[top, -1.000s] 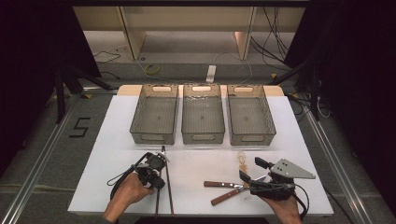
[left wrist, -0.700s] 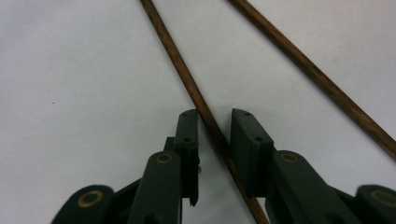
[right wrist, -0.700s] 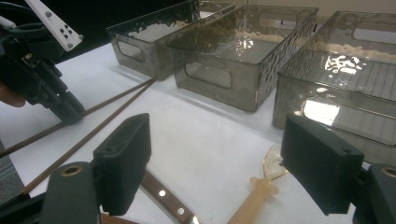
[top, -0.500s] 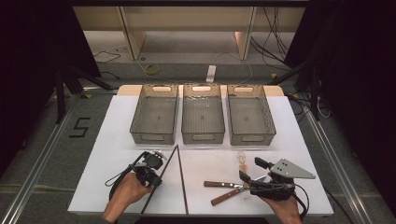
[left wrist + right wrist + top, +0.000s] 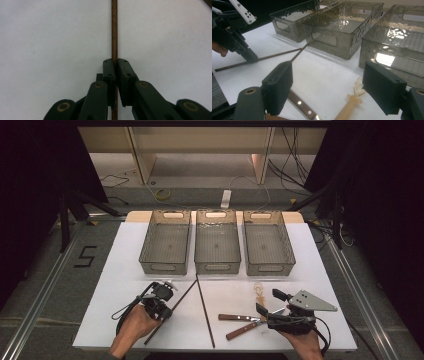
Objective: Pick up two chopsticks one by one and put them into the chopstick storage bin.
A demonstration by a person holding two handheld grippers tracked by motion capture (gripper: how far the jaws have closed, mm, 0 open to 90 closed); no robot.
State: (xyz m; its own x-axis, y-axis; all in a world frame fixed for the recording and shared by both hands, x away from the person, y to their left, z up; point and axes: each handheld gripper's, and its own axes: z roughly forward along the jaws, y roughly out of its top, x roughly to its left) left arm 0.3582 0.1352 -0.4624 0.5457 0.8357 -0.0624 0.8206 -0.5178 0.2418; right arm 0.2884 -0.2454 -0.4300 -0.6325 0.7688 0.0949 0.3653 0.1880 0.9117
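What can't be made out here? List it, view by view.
- Left gripper view: the stick runs off the top edge, and the left gripper hides its lower part.
- Right gripper view: the knife handle is cut by the bottom edge; its blade is unseen.
- High view: the small amber spoon is too small to read.

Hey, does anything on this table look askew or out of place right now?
Only the two chopsticks: the one clamped in the left claw lies slanted, meeting the other near the middle bin in a V. Nothing spilled or broken.
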